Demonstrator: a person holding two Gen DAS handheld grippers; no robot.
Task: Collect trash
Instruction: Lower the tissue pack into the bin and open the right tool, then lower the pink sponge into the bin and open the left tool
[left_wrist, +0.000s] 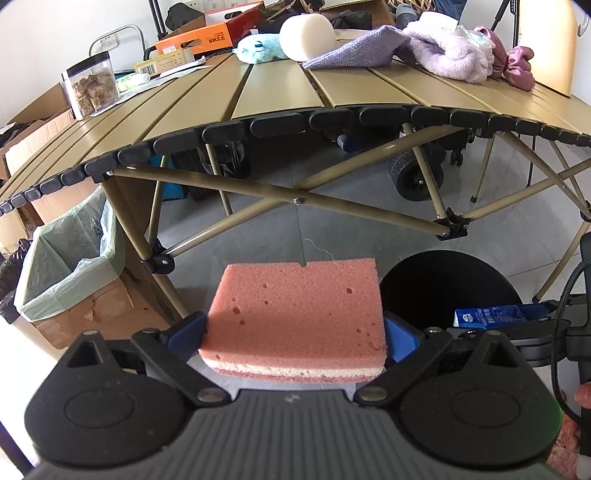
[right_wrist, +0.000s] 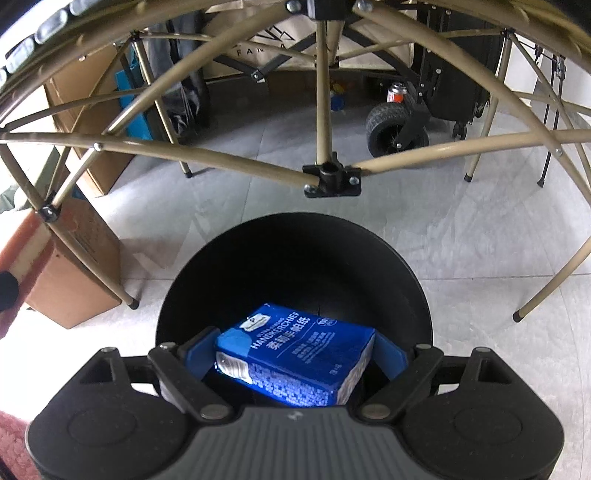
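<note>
a: what's around me?

b: i'm in front of the slatted folding table (left_wrist: 280, 88). its crossed legs (right_wrist: 236, 162) stand beyond the black bin (right_wrist: 295, 266), and the bin's mouth is open beneath my right side.

a: what am i holding?

b: my left gripper (left_wrist: 295, 328) has its blue fingers (left_wrist: 186, 332) pinching a pink sponge (left_wrist: 299, 306) by its two short sides, flat and clear of the floor. my right gripper (right_wrist: 295, 354) has its fingers (right_wrist: 199, 350) set wide but pressed on the ends of a blue handkerchief pack (right_wrist: 295, 354), held over the bin's opening.

a: what does the left view give that the right doesn't?

b: the table top: a clear jar (left_wrist: 92, 86), an orange box (left_wrist: 210, 31), a foam cylinder (left_wrist: 306, 31), a purple cloth (left_wrist: 362, 50), a fluffy lilac towel (left_wrist: 447, 55). also a cardboard box lined with a green bag (left_wrist: 70, 266) at the left on the floor. it catches only part of the bin and a corner of the pack at the right.

a: and the right view?

b: the bin's dark inside, a wheeled cart (right_wrist: 399, 125) behind the legs, and one end of the sponge at the far left edge.
</note>
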